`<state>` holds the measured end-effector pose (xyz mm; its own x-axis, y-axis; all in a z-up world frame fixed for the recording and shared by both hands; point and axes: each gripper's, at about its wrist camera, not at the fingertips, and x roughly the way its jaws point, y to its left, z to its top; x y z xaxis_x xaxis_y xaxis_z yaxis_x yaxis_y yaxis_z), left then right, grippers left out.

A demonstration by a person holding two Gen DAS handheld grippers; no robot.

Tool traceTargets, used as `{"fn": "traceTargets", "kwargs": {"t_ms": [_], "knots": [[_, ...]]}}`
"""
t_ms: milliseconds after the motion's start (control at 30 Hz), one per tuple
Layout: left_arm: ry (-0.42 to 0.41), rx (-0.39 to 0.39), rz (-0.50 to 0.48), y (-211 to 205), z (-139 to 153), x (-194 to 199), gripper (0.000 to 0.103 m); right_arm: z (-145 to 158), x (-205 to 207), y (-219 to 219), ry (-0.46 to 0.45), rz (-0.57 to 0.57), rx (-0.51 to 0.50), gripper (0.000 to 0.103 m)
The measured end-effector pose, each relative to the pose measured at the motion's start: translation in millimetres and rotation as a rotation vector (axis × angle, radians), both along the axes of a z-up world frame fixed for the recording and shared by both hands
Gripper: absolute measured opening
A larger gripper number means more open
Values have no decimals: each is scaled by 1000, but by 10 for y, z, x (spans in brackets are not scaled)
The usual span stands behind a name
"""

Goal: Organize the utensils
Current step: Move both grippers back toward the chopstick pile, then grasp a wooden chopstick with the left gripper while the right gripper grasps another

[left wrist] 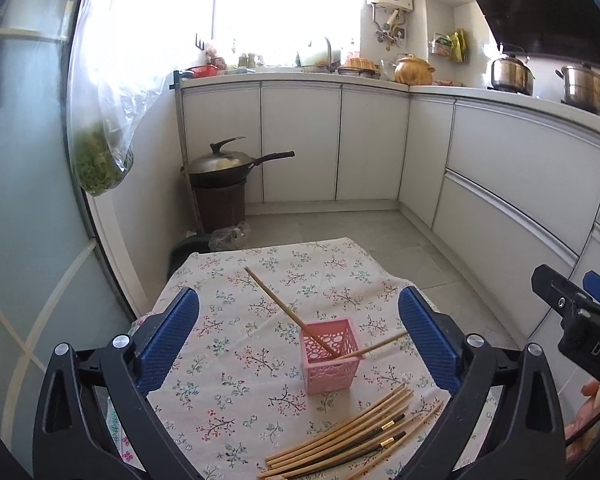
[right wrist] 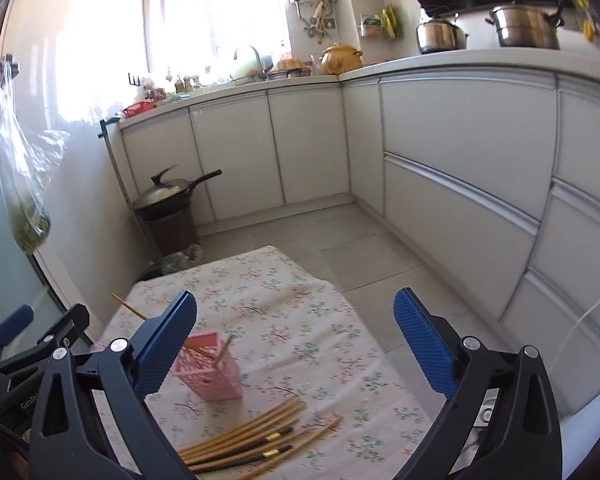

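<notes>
A pink lattice holder (left wrist: 329, 356) (right wrist: 210, 364) stands on the floral tablecloth (left wrist: 236, 300) (right wrist: 300, 320). Two wooden chopsticks (left wrist: 288, 312) (right wrist: 129, 307) lean inside it. A pile of several chopsticks (left wrist: 348, 440) (right wrist: 252, 436), wooden and dark with gold bands, lies on the cloth in front of the holder. My left gripper (left wrist: 300, 336) is open and empty, above the holder. My right gripper (right wrist: 296, 340) is open and empty, to the right of the holder. The right gripper's body also shows in the left wrist view (left wrist: 572, 312).
White kitchen cabinets (left wrist: 500, 184) run along the back and right. A wok on a brown bin (left wrist: 224, 184) stands on the floor beyond the table. A plastic bag of greens (left wrist: 100, 152) hangs at the left. The table's far edge (left wrist: 276, 246) drops to the tiled floor.
</notes>
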<state>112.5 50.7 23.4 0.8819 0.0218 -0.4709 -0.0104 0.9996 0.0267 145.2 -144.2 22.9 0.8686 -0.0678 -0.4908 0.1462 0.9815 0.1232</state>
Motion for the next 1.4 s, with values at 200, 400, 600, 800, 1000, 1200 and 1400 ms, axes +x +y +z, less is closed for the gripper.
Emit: {"fn": "traceTargets", "kwargs": {"t_ms": [200, 400, 600, 800, 1000, 1200, 1400], "knots": [[5, 28, -18, -112, -71, -181, 96, -79, -250, -41, 35, -46, -61, 96], [71, 52, -72, -205, -200, -208, 96, -250, -556, -145, 74, -79, -98, 96], [384, 40, -229, -382, -738, 167, 96, -586, -945, -492, 197, -50, 51, 96], [675, 103, -377, -846, -1408, 362, 96, -1047, -1106, -675, 373, -31, 137, 96], [719, 261, -470, -1431, -1842, 494, 94, -1030, -1203, -860, 352, -66, 207, 96], [745, 308, -545, -1814, -2155, 772, 74, -1101, -1155, -971, 389, -72, 267, 96], [810, 276, -552, -1963, -2367, 1033, 40, -1247, -1102, -1115, 458, -96, 365, 96]]}}
